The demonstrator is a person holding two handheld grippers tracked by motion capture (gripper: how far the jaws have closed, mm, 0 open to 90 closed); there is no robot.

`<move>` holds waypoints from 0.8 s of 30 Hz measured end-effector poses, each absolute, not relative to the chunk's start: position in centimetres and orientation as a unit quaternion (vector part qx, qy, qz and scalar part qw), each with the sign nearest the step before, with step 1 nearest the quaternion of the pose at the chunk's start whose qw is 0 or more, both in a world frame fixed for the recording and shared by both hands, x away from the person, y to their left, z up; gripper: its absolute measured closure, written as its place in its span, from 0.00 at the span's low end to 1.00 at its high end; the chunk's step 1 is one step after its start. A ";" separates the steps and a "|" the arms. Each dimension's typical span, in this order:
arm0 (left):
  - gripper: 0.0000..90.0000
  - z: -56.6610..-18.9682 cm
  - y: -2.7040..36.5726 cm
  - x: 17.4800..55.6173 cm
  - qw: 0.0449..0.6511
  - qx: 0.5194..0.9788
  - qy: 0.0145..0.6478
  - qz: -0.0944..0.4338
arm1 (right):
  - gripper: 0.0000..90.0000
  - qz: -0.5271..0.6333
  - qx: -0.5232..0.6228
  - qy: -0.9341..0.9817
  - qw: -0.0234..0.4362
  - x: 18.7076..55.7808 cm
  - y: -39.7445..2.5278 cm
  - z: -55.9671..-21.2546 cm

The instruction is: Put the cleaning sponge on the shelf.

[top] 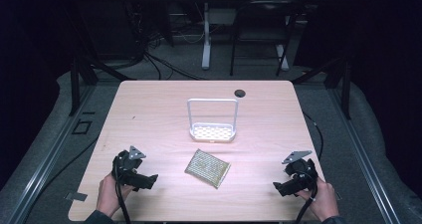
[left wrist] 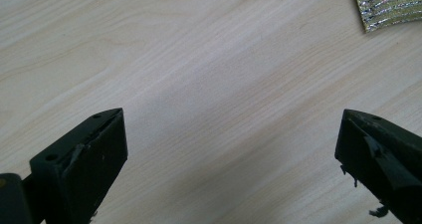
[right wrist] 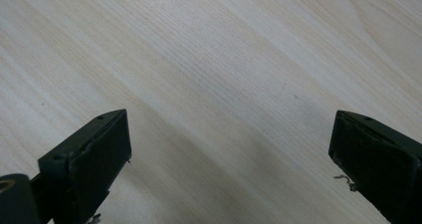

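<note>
A flat square pad of glittery gold and silver weave [top: 207, 168] lies on the wooden table [top: 149, 109] near its front middle. Behind it stands a small white perforated tray with a tall hoop handle [top: 212, 131]. My left gripper [top: 149, 180] rests low at the front left, held by a hand, jaws wide open over bare wood [left wrist: 231, 134]. A corner of the glittery pad [left wrist: 388, 5] shows at the top right of the left gripper view. At the front right, my right gripper [top: 277, 186] is open too, with bare wood between its jaws [right wrist: 229, 134].
A round black grommet [top: 240, 92] sits near the table's far edge. Beyond the table are a grey floor, cables and the legs of another desk [top: 206, 50]. Dark frame posts [top: 74, 79] stand at both sides.
</note>
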State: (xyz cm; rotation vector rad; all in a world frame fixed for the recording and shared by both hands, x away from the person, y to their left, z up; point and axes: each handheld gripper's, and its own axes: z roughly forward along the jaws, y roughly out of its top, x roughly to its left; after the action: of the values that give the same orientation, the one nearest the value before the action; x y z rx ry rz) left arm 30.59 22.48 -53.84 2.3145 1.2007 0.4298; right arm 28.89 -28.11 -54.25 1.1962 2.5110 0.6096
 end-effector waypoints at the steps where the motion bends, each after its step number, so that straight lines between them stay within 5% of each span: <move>1: 0.00 -53.8 22.5 30.6 0.247 0.849 0.440 0.157 | 0.03 0.210 0.415 0.873 0.147 28.9 -28.1 -54.2; 24: 0.00 -54.0 22.7 30.6 0.258 0.843 0.446 0.153 | 0.00 0.220 0.365 0.893 0.144 29.0 -23.4 -53.4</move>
State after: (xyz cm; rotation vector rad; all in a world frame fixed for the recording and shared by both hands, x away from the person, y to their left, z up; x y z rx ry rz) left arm 30.57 22.68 -53.96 2.2867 1.2093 0.4144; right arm 29.01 -23.37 -53.44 1.0520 2.5736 0.6340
